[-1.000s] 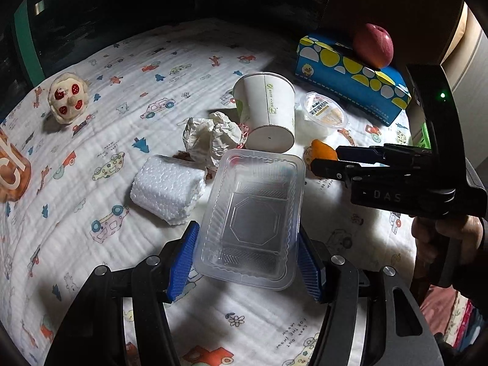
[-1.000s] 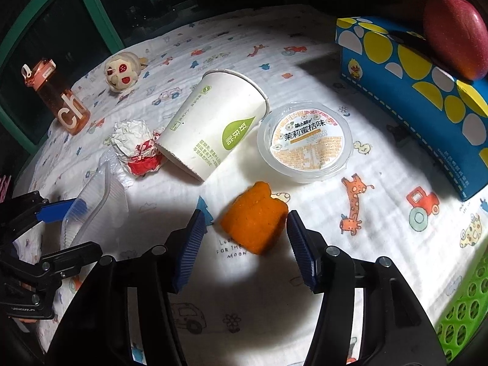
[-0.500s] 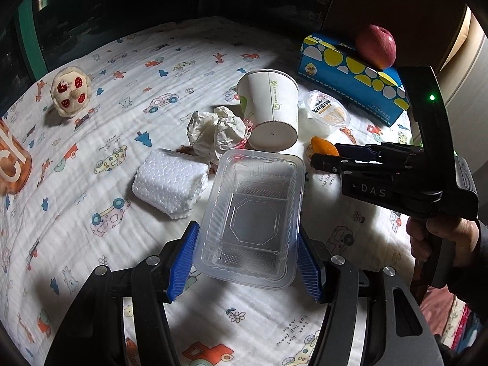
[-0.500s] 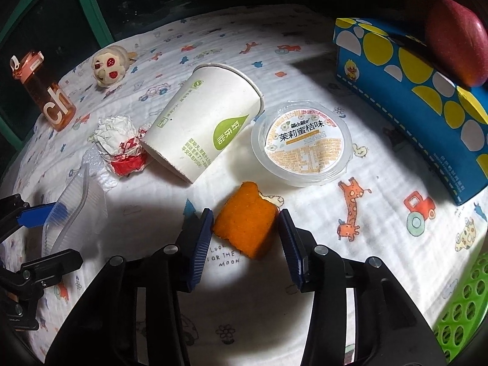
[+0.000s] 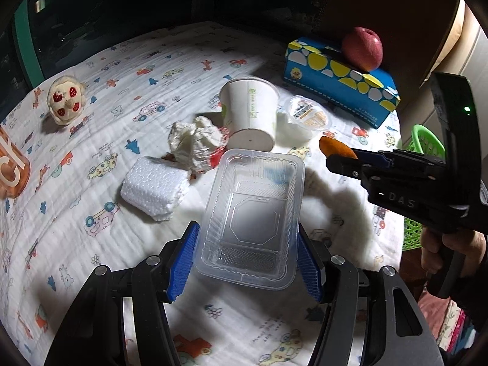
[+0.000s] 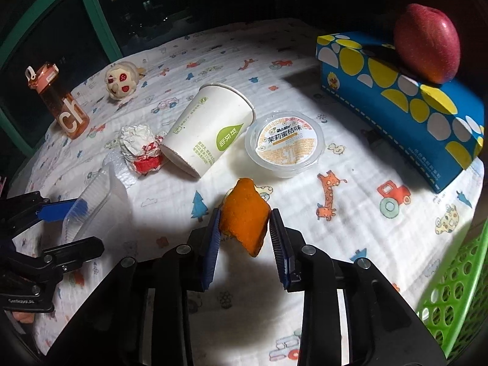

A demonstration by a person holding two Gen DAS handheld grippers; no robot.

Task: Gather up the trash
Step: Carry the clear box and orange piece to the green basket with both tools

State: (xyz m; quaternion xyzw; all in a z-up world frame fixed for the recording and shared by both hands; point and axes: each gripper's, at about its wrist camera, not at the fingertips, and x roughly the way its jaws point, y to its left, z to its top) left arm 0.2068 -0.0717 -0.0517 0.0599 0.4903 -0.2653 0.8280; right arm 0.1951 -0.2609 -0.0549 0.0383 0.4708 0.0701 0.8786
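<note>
My left gripper (image 5: pixel 247 228) is shut on a clear plastic food tray (image 5: pixel 253 213), its blue pads pressing both long sides. My right gripper (image 6: pixel 245 212) is closing its jaws tight on a piece of orange peel (image 6: pixel 244 219), which hangs between the pads just above the cloth. From the left wrist view, that peel (image 5: pixel 335 149) sticks out of the right gripper (image 5: pixel 338 160) to the tray's right. A tipped paper cup (image 6: pixel 207 131), a crumpled wrapper (image 6: pixel 138 148), a white foam block (image 5: pixel 152 186) and a sealed jelly cup (image 6: pixel 285 143) lie on the table.
A blue tissue box (image 6: pixel 402 103) with a red apple (image 6: pixel 427 42) on top stands at the back right. A green basket (image 6: pixel 457 289) sits off the table's right edge. A plush toy (image 6: pixel 120 80) and an orange bottle (image 6: pixel 61 103) stand far left.
The right gripper's jaws closed onto the orange peel and raised it off the cloth. The left gripper still holds the tray as before.
</note>
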